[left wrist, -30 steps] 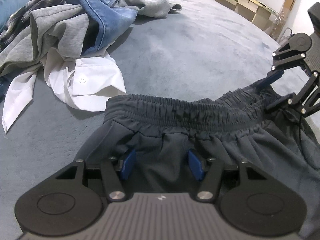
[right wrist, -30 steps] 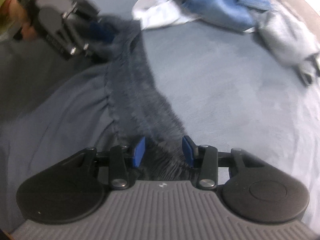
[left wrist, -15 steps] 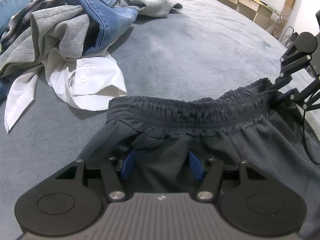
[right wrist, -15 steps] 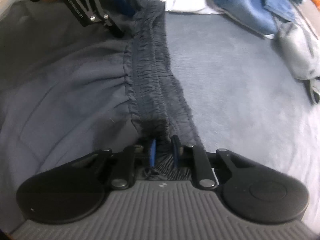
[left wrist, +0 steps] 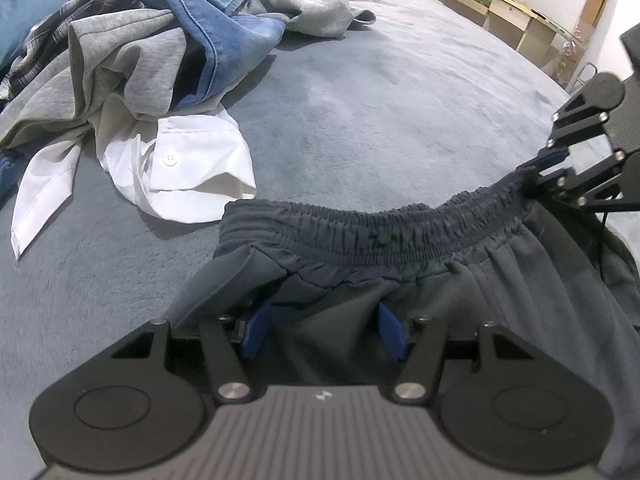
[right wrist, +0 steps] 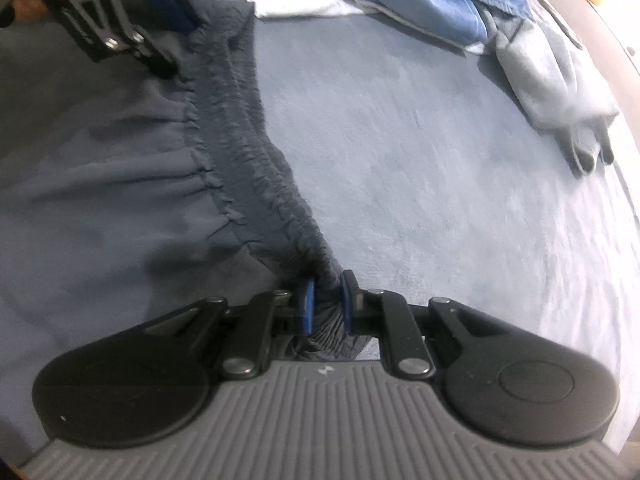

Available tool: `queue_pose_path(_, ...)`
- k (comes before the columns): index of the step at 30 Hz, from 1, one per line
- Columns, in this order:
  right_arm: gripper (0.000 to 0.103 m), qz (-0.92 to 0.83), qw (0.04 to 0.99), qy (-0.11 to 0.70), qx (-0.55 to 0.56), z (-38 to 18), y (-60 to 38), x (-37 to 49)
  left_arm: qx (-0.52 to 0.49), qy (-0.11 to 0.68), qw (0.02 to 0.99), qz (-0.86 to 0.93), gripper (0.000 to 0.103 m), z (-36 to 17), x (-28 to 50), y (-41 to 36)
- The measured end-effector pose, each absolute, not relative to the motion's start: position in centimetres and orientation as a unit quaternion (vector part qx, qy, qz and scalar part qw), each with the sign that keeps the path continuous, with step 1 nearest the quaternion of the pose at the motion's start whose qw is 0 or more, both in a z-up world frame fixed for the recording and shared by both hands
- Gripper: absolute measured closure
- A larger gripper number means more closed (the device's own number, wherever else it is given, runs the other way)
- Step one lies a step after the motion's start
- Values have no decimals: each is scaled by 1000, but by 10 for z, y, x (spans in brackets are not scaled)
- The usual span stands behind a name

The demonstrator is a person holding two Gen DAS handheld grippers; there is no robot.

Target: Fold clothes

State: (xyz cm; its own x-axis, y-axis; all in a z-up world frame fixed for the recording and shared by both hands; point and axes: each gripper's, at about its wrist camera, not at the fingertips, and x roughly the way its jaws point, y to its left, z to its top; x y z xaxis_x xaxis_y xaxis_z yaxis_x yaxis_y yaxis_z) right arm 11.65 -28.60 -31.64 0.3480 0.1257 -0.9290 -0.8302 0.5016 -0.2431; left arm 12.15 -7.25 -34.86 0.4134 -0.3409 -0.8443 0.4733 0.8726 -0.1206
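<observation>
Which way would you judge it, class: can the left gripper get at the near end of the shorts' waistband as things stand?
Probably yes: the left gripper is open over the shorts, with only loose fabric before the waistband.

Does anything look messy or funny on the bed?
Yes. A heap of unfolded clothes lies crumpled on the grey blanket, and the dark elastic-waist shorts have their waistband lifted at one end by the right gripper.

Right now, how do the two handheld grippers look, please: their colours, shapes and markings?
Both look alike. The left gripper has a grey ribbed body with a small white logo, two round black discs at its sides, black link bars with silver screws, and blue pads on the jaws. The right gripper has the same parts. From the left view, a thin black cable hangs beside the right gripper.
</observation>
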Motion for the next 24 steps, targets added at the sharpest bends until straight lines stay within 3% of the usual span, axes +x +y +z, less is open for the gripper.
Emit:
queue_pose_path(3,90,309,738,480,-361,-329,-289,121,70,483,839,-243,43,-350,120,-72)
queue_pose_path(8,65,275,780,498,-261,-323,-314,134,69,483,839,-243,42,-349,121,-73)
queue_pose_path(11,56,256,804,507,-176,-308,-339,139,66,483,839,-244,42,-349,121,-72)
queue_pose_path(17,48,217,828,515,-33,-292,-376,140,60,487,836,-245,37,-350,122,-73)
queue_pose_path(24,46,114,802,568,144,-330,-427,159,50,490,836,-241,36,-348,124,-73)
